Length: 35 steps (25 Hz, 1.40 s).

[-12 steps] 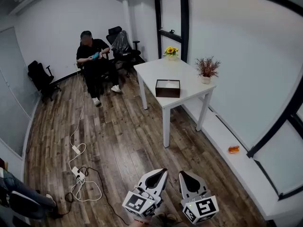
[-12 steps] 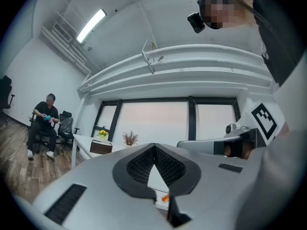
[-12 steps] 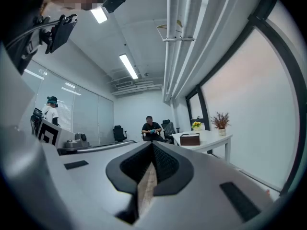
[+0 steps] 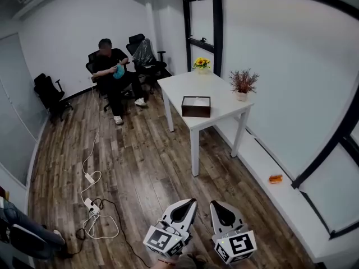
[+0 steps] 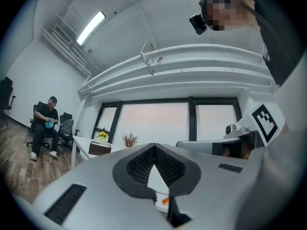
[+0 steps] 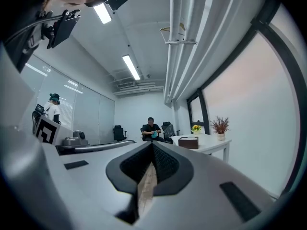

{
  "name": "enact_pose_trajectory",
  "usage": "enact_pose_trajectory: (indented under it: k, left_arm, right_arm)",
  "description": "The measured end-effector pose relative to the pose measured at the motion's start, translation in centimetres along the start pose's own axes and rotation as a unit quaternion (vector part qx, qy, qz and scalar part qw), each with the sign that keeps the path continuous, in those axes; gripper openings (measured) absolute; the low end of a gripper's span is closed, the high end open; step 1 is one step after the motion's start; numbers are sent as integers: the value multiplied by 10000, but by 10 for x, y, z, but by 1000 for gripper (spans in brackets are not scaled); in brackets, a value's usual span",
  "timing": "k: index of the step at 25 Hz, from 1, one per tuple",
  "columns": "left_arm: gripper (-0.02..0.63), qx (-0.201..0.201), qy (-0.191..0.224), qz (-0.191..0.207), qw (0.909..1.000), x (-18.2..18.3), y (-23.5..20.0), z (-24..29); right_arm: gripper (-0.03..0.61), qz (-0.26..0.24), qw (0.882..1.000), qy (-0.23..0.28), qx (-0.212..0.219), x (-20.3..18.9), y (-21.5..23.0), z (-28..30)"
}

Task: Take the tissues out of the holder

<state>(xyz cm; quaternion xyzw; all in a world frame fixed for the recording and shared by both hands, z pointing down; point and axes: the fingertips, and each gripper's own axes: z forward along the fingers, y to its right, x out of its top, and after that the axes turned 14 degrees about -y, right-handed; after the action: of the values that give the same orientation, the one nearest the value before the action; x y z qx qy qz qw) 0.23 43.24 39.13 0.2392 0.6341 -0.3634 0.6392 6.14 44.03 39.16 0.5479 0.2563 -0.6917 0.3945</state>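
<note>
Both left gripper (image 4: pixel 193 201) and right gripper (image 4: pixel 215 203): fingers closed, empty; holder (image 4: pixel 196 106) on white table (image 4: pixel 220 90), seemingly full.

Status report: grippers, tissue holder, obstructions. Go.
Left gripper and right gripper shut, empty. Tissue holder on white table, across the room, untouched. Floor cables off left, outside the path.

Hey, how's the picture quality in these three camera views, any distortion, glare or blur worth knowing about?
Head view: fisheye bows the black window frames, light is even, the dark brown box-shaped tissue holder on the white table is sharp. Left gripper view: strong curvature, dark corners, washed-out window panes, a mosaic patch at top. Right gripper view: glaring ceiling strip lights, dark vignette.
</note>
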Motion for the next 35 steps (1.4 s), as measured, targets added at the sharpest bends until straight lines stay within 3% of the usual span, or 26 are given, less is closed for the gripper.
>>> enact_pose_trajectory:
  k: [12,35]
  left_arm:
    - [8,117,-39,16,9999,1,-6,14]
    - [8,-211,5,-16,9998,28,-136,146]
  right_arm:
    - [5,-181,9997,38,138,1,11,13]
    - [6,-152,9997,-138,-89,42,92,165]
